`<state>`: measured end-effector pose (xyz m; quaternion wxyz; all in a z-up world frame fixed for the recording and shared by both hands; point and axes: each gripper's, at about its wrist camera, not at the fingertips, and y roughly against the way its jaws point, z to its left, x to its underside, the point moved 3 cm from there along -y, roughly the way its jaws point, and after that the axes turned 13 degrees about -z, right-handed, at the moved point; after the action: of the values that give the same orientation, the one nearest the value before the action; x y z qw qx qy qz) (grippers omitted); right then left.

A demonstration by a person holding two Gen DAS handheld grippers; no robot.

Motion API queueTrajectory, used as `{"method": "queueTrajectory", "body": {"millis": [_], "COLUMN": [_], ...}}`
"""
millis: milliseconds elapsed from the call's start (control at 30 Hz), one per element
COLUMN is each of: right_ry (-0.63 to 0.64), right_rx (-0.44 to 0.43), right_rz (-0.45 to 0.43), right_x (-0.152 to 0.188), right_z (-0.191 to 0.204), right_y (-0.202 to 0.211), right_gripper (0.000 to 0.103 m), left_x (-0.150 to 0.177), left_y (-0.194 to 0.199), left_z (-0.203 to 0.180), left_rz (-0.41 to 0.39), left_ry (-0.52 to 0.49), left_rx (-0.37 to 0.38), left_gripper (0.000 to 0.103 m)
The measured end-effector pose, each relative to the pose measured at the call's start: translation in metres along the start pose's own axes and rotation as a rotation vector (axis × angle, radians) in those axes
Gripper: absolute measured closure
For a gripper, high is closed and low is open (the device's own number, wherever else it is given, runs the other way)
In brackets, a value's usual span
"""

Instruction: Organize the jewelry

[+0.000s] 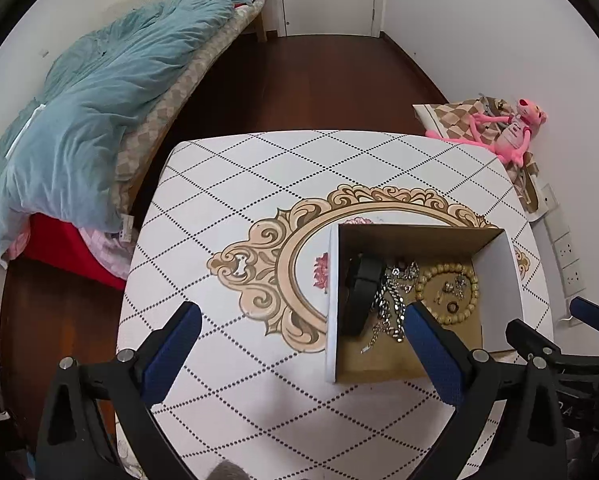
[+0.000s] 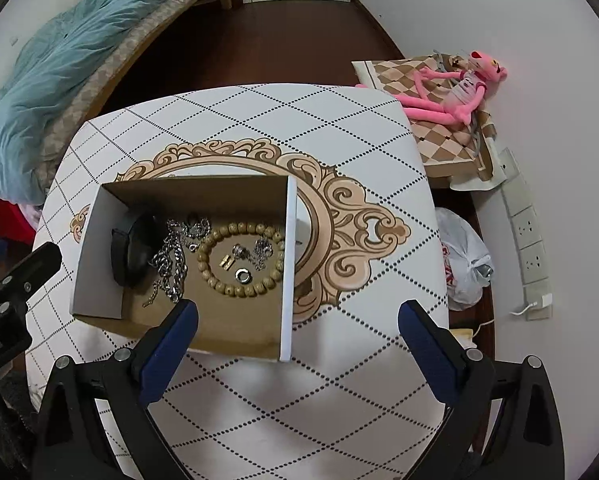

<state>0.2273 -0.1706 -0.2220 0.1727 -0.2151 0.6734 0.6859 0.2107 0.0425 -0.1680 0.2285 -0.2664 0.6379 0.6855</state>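
Observation:
An open cardboard box (image 1: 499, 264) (image 2: 289, 248) stands on the patterned table (image 1: 259, 184) (image 2: 339, 128). It holds a black watch (image 1: 359, 292) (image 2: 133, 250), a silver chain (image 1: 391, 304) (image 2: 171, 256), a wooden bead bracelet (image 1: 469, 308) (image 2: 235, 258), a silver ring (image 2: 243, 276) and small gold and silver pieces (image 2: 235, 258). My left gripper (image 1: 301, 320) is open and empty above the table, its right finger over the box's near edge. My right gripper (image 2: 297, 320) is open and empty, its left finger over the box's near edge.
A bed with a blue duvet (image 1: 91, 92) (image 2: 59, 56) lies to the left. A pink plush toy (image 1: 507, 128) (image 2: 455, 88) rests on a checkered cushion at right. A white plastic bag (image 2: 463, 260) and wall sockets (image 2: 527, 236) are on the right.

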Motion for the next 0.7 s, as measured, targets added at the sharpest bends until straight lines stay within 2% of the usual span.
{"method": "queueTrajectory", "body": {"millis": [300, 500, 700], "right_ry": [-0.01, -0.017, -0.018], "right_rx": [0.015, 0.025, 0.025], "right_rz": [-0.061, -0.149, -0.233], "right_x": [0.007, 0.012, 0.015], "right_z": [0.001, -0.002, -0.003], "right_y": [0.041, 0.097, 0.157], "right_gripper": [0.001, 0.001, 0.001], "left_x": [0.003, 0.003, 0.001], "left_y": [0.044, 0.095, 0.147], "left_z": [-0.002, -0.001, 0.002], "left_rz": [-0.043, -0.097, -0.161], "left_ry": [0.017, 0.035, 0.034], "left_rx": [0.011, 0.037, 0.029], "left_gripper": [0.0, 0.0, 0.0]}}
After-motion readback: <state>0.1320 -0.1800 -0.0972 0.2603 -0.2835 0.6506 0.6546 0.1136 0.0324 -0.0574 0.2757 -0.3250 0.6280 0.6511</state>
